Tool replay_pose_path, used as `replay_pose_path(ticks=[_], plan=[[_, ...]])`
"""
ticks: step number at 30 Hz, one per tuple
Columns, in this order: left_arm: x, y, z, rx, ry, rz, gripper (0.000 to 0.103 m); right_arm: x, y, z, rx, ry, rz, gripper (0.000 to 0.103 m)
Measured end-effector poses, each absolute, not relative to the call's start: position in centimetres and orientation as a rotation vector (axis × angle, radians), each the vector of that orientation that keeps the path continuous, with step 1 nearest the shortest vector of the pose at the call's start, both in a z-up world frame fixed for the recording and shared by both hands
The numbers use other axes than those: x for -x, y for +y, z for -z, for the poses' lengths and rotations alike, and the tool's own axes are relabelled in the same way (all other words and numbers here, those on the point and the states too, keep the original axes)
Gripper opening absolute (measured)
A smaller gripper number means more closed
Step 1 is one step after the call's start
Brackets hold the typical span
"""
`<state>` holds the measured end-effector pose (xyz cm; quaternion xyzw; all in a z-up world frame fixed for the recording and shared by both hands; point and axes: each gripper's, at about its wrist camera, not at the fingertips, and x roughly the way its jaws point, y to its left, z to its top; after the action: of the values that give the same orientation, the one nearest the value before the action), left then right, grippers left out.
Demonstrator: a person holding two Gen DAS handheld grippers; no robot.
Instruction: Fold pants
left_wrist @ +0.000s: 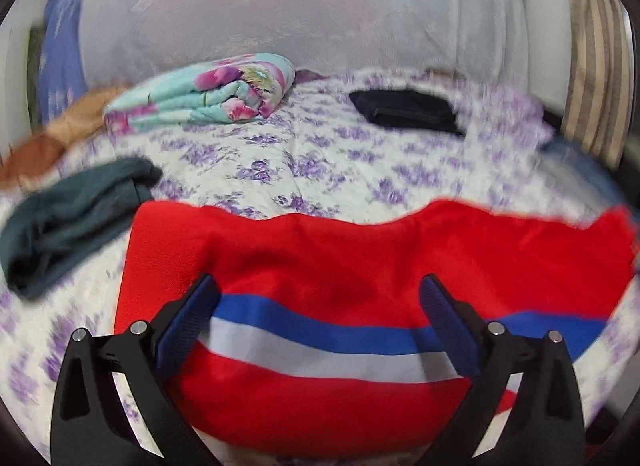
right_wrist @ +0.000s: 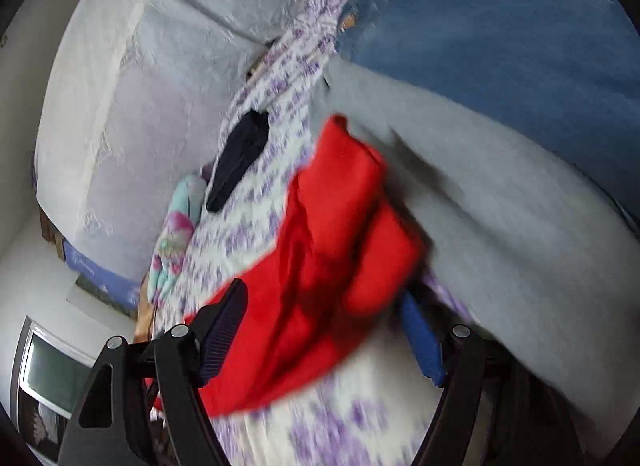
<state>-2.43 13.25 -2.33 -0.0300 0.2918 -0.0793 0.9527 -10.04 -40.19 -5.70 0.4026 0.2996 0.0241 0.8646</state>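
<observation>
The red pants [left_wrist: 360,258] lie on the floral bedspread [left_wrist: 320,153], folded over at least once. Left gripper [left_wrist: 320,306] and right gripper [right_wrist: 324,330] both stand spread, holding nothing. Further folding appears outstanding.

the red pants [left_wrist: 360,250] lie flat on the purple-flowered bedspread [left_wrist: 312,153], spread wide across the near part of the bed. a blue band and a white band run side by side across the red cloth, with more red below them. the far edge is wavy, and a few soft creases cross the upper part. in the right wrist view the pants [right_wrist: 320,266] are blurred and look bunched, with dark folds down the middle and one end lying against a grey cloth [right_wrist: 500,205].
</observation>
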Motion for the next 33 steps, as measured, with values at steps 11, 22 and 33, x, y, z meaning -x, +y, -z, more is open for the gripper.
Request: replay_pose_path(ticks=[11,22,33], plan=[[2.8,16.6,2.5,0.312,0.534,0.31,0.098,8.6,-30.3,0.2,-0.341,0.434,-0.044,0.02],[2.7,17.0,2.5,0.337,0.534,0.334,0.098,3.6,-3.5,6.0,0.527,0.694,-0.415,0.04],[2.7,16.6,2.6,0.303,0.54,0.315,0.098,4.6,-9.5,-1.4,0.211,0.481,-0.331,0.052]])
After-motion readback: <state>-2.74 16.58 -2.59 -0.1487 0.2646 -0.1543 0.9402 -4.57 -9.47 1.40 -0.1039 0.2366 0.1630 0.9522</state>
